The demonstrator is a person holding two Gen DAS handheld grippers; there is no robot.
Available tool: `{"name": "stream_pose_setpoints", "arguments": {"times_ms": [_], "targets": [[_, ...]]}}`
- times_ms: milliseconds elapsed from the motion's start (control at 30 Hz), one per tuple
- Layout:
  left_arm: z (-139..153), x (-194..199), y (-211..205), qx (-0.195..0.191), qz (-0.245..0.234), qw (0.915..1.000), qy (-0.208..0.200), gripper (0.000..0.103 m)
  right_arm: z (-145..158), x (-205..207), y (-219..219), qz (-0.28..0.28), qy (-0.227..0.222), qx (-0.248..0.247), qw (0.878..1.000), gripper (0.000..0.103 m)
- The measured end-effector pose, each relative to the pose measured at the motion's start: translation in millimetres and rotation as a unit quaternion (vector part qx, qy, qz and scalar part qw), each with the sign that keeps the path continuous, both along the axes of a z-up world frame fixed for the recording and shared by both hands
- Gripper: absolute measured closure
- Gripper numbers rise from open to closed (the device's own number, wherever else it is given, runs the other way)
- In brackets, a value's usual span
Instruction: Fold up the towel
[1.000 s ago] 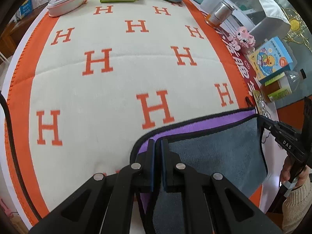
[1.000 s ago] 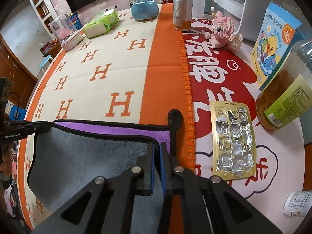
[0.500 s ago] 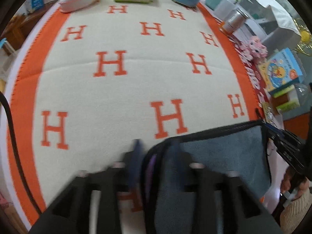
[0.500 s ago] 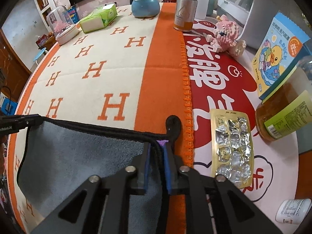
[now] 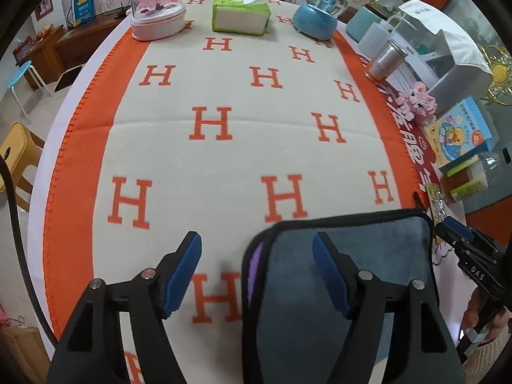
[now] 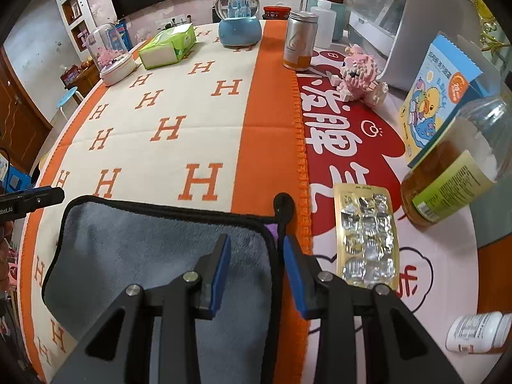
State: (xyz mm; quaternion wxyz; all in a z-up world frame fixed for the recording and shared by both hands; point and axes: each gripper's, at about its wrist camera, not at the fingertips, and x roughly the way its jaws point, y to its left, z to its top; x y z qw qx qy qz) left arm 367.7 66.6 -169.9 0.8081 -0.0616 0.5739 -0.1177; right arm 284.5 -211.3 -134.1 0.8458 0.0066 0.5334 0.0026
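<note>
The towel [image 5: 368, 243] is grey on top, purple underneath, with black trim. It lies folded flat on the orange-and-cream H-pattern cloth [image 5: 224, 160] near the table's front edge. My left gripper [image 5: 257, 249] is open over the towel's left edge, holding nothing. My right gripper [image 6: 256, 249] is open over the towel [image 6: 144, 249] at its right edge, beside the black hanging loop [image 6: 284, 206]. The right gripper also shows at the right of the left wrist view [image 5: 460, 240].
At the far edge stand a pink domed box [image 5: 158, 16], a green tissue pack [image 5: 240, 12] and a blue snow globe [image 5: 316, 16]. To the right are a metal can [image 6: 299, 40], a pink block toy [image 6: 358, 75], a duck box [image 6: 438, 92], a honey jar [image 6: 454, 176], a blister pack [image 6: 368, 236] and a white bottle [image 6: 476, 331].
Both grippers were shut on the towel's top corners one second ago. They have opened and let go, and the towel now lies with its purple underside almost covered.
</note>
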Motion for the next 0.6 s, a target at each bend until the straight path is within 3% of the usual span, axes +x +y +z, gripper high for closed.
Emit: {"name": "stream_pose_setpoints", "arguments": {"times_ms": [233,400,500,600], "targets": [[24.6,-35.9,-6.2,0.01,-0.002,0.9998,-0.017,0.026,15.5,-29.8,8.4,-0.007,-0.005,0.01,1.0,0.068],[46.5,-84.9,-5.6,0.014,0.008,0.9993,-0.033,0.017,28.6,-67.1,18.7,-0.008,-0.015,0.019,1.0,0.054],[55.9,-114.5,-3.6,0.014,0.018,0.9993,-0.029,0.01,33.7,-89.6,23.4,-0.006,-0.014,0.042,0.999,0.052],[64.3,-144.7,1.5,0.002,0.03,0.9992,-0.026,0.01,38.2,-114.6,29.4,-0.002,-0.012,0.06,0.998,0.052]]}}
